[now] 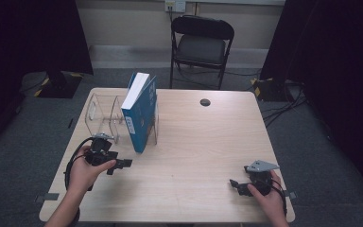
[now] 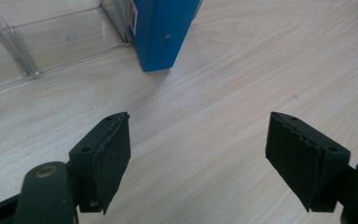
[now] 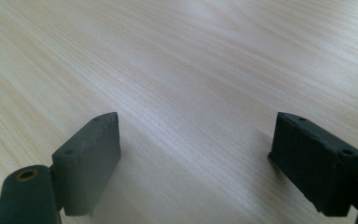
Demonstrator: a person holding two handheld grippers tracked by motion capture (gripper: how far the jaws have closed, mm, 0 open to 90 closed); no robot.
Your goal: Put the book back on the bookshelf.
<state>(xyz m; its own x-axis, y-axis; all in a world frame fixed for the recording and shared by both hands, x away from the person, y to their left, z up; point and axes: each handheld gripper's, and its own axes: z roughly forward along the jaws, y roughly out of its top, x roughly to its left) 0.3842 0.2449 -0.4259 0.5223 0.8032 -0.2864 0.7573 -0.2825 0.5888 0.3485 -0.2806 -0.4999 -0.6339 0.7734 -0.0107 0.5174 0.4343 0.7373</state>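
Left claw [image 1: 123, 163] spread, nothing between the jaws, low over the bench [image 1: 203, 156] at its front-left. Blue book [image 1: 141, 113] stands upright in the clear acrylic rack [image 1: 105, 118] at back-left, leaning against the rack's right-hand wall, white page edge up. From the left gripper view the book's [image 2: 161, 32] lower corner sits on the wood just beyond the jaws, apart from them, the rack [image 2: 51, 42] beside it. Right claw [image 1: 235, 184] spread too, empty, near the front-right corner, well apart from the book. Black folding chair [image 1: 201, 42] behind the bench.
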